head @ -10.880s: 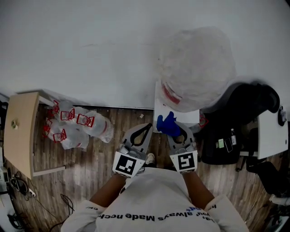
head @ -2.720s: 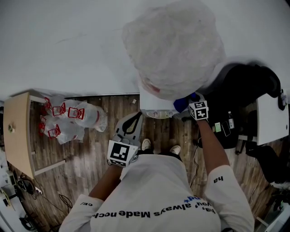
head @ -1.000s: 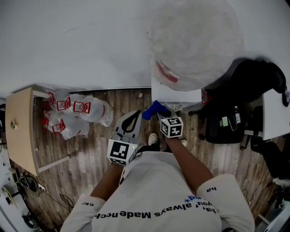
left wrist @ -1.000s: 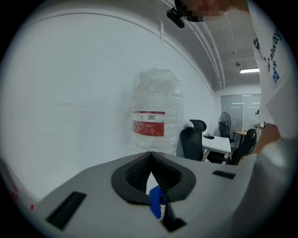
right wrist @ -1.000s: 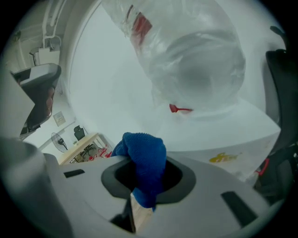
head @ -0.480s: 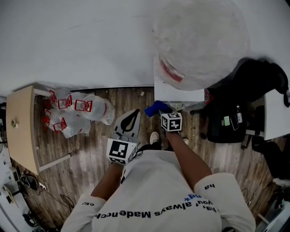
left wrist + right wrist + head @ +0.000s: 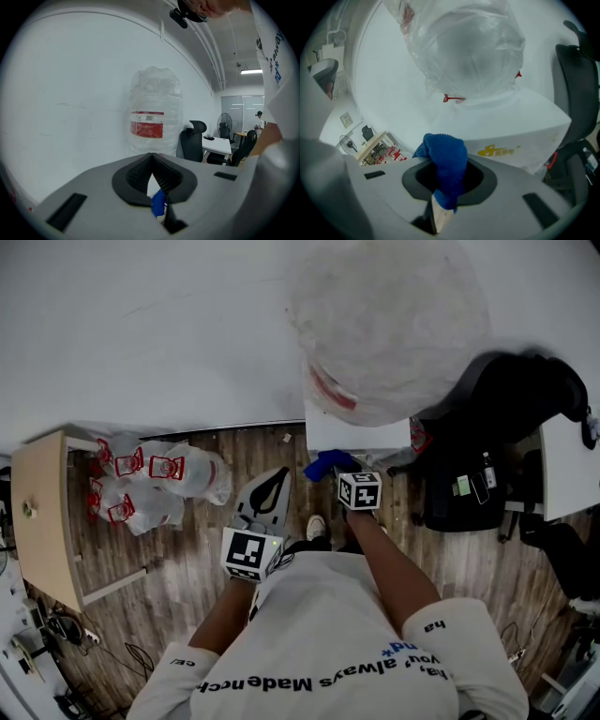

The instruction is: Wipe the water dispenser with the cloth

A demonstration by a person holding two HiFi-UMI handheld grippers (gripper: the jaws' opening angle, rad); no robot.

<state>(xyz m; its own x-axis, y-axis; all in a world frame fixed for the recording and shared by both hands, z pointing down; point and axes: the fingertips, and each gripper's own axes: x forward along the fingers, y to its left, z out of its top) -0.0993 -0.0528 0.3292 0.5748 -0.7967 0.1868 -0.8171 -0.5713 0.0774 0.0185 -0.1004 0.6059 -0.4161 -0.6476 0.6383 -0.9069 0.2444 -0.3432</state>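
The right gripper (image 7: 446,199) is clamped on the blue cloth (image 7: 446,157), just in front of the dispenser (image 7: 520,129) and below its bottle (image 7: 464,42); the left gripper (image 7: 152,161) hangs well back from the dispenser, jaws together on nothing; a good wipe likely needs the cloth pressed flat to the panel, with even strokes and a firm grip so it cannot slip.

The left gripper (image 7: 151,157) is held close before the torso, its jaws together with nothing between them; the left forearm (image 7: 221,634) is bent; the right arm (image 7: 389,563) reaches further forward; the right gripper (image 7: 446,157) is clamped on the cloth (image 7: 446,164).
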